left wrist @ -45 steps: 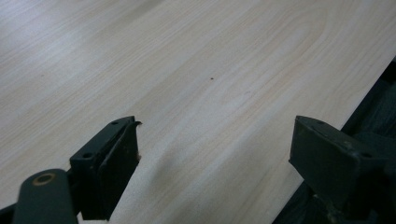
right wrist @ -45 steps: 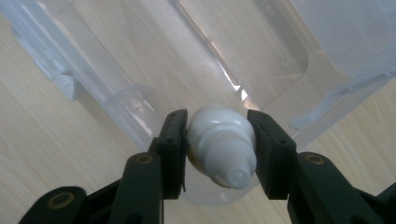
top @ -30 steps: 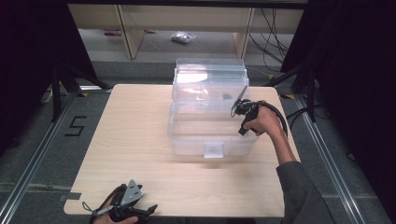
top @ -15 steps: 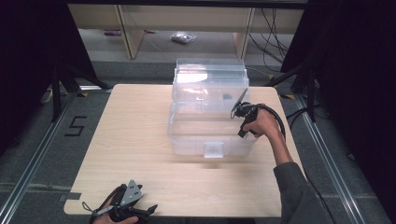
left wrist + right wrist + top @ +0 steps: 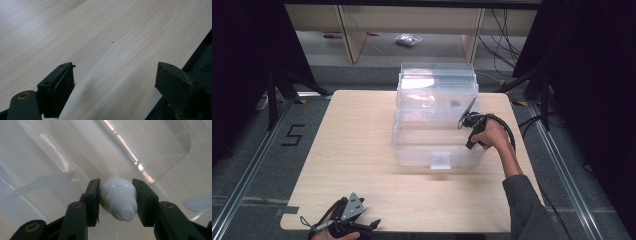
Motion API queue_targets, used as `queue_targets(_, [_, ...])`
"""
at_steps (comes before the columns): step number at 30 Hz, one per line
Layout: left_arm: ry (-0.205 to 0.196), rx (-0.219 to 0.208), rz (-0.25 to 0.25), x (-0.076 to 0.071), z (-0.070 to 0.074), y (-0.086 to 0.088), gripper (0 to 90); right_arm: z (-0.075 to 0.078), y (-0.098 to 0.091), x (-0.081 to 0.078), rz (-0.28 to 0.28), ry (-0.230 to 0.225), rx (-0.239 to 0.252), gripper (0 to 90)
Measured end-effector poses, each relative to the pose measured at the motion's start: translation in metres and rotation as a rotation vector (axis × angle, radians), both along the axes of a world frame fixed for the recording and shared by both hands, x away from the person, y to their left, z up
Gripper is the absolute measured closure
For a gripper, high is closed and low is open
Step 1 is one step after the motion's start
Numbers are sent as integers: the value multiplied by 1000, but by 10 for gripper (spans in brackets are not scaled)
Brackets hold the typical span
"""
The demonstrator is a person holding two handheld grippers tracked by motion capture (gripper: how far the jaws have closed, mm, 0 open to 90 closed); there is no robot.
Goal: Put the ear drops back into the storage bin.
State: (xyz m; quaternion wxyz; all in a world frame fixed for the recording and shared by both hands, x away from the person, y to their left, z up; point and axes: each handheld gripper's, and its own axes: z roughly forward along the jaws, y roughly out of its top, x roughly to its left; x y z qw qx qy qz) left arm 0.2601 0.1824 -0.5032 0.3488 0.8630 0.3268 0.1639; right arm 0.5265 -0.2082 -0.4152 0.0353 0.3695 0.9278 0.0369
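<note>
Right gripper [image 5: 117,202] fingers pinching white bottle [image 5: 118,197] over clear bin [image 5: 437,125] on table [image 5: 362,150] — placing step; next: lower, release inside. Left gripper [image 5: 115,82] fingers spread, idle.

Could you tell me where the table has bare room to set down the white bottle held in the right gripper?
The light wooden table is bare left of the clear plastic storage box, and along the near strip between the box and the left gripper. The right edge is crowded by the right gripper.
</note>
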Motion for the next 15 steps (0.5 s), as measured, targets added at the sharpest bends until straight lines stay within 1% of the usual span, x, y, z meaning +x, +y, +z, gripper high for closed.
queue_targets(1, [-4,-1,7,0,0,0,151,-1,1,0,0,1,3,601])
queue_targets(2, [-5,2,7,0,0,0,151,-3,-1,2,46,-21,9,601])
queue_targets(3, [-5,-2,8,0,0,0,151,-4,0,2,35,-20,3,600])
queue_targets(4, [-5,0,8,0,0,0,151,-5,1,1,22,-5,2,601])
queue_targets(5, [-6,3,7,0,0,0,151,-6,1,3,37,-12,3,601])
queue_targets(6, [-4,-3,8,0,0,0,151,-7,1,2,37,-18,1,600])
queue_targets(7, [-4,-1,7,0,0,0,151,-6,2,2,19,-2,-3,601])
queue_targets(8, [0,-7,5,0,0,0,151,-7,1,4,49,-13,1,601])
queue_targets(9, [-1,-1,4,0,0,0,150,-7,2,3,27,-5,0,601])
queue_targets(10, [0,-4,2,0,0,0,151,-7,3,3,26,-11,-7,601])
queue_targets(11, [-1,-10,6,0,0,-1,151,-8,4,3,23,-6,-6,601])
queue_targets(12, [-5,2,7,0,0,0,151,-8,3,4,29,-8,-7,601])
queue_targets(13, [-4,-2,7,0,0,0,151,-10,3,5,48,-26,6,601])
queue_targets(14, [-2,-9,9,0,-1,-1,151,-10,4,4,26,-13,4,600])
queue_targets(15, [0,-1,0,0,0,0,151,-10,4,4,27,-4,-1,601])
